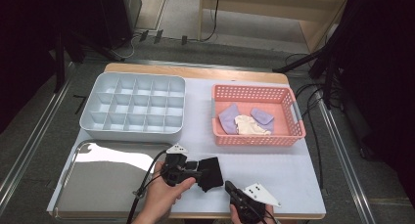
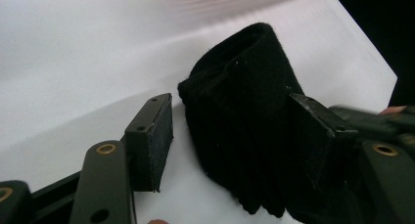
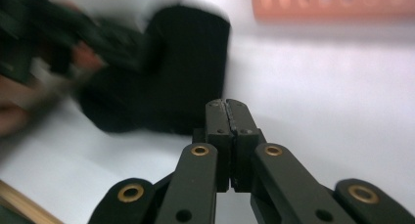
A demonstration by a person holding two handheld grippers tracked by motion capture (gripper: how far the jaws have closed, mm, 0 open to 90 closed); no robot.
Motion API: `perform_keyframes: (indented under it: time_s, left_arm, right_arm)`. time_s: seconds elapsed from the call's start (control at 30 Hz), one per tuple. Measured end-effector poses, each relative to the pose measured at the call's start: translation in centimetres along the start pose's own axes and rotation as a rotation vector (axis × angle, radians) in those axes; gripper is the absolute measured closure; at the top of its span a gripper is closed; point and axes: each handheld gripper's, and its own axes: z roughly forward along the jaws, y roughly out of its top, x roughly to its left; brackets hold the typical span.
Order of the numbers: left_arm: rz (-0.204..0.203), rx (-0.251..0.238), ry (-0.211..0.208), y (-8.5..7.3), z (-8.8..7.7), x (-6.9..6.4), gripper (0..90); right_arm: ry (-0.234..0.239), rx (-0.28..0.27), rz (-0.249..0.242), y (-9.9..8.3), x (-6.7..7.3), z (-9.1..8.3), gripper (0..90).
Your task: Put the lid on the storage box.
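A folded black cloth lies on the white table cover near the front edge. My left gripper comes at it from the left. In the left gripper view the black cloth stands between the jaws of my left gripper. One pad rests against the cloth and the other pad is clear of it, so the gripper is open. My right gripper sits just in front and to the right of the cloth. Its jaws are shut together with nothing between them, pointing at the blurred cloth.
A grey divided organiser stands at the back left. A pink basket at the back right holds lilac cloths and a cream one. A shiny metal tray lies at the front left beside my left hand.
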Motion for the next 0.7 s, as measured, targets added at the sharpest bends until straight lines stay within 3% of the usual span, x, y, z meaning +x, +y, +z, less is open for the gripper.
perform_keyframes:
  time_s: [0.1,0.2,0.4,0.47,0.53,0.6,0.7]
  left_arm:
    - [-0.011,-0.002,-0.005,-0.1,0.0,0.1,36.9]
    - [-0.029,-0.004,-0.02,-0.1,-0.1,0.3,37.0]
    - [-0.034,-0.023,-0.017,-0.2,-0.3,0.5,37.3]
    - [-0.036,-0.03,-0.023,-0.3,-0.2,0.5,37.8]
    - [-0.042,-0.025,-0.03,-0.4,-0.1,0.4,38.8]
    - [-0.049,-0.02,-0.031,-0.4,-0.1,0.4,39.4]
    - [-0.054,-0.018,-0.041,-0.4,0.1,0.4,40.3]
  right_arm:
    - [0.051,-0.06,-0.045,0.7,1.0,-0.3,89.2]
    - [0.098,-0.047,-0.074,1.1,2.3,0.3,89.1]
    - [0.143,-0.031,-0.101,1.0,3.7,1.5,88.9]
    - [0.137,0.003,-0.123,0.9,4.0,1.9,88.7]
    - [0.128,0.055,-0.114,0.5,3.8,2.6,88.9]
    - [0.137,0.065,-0.091,0.3,3.5,2.9,89.2]
    - [0.118,0.057,-0.113,0.3,3.6,2.7,89.0]
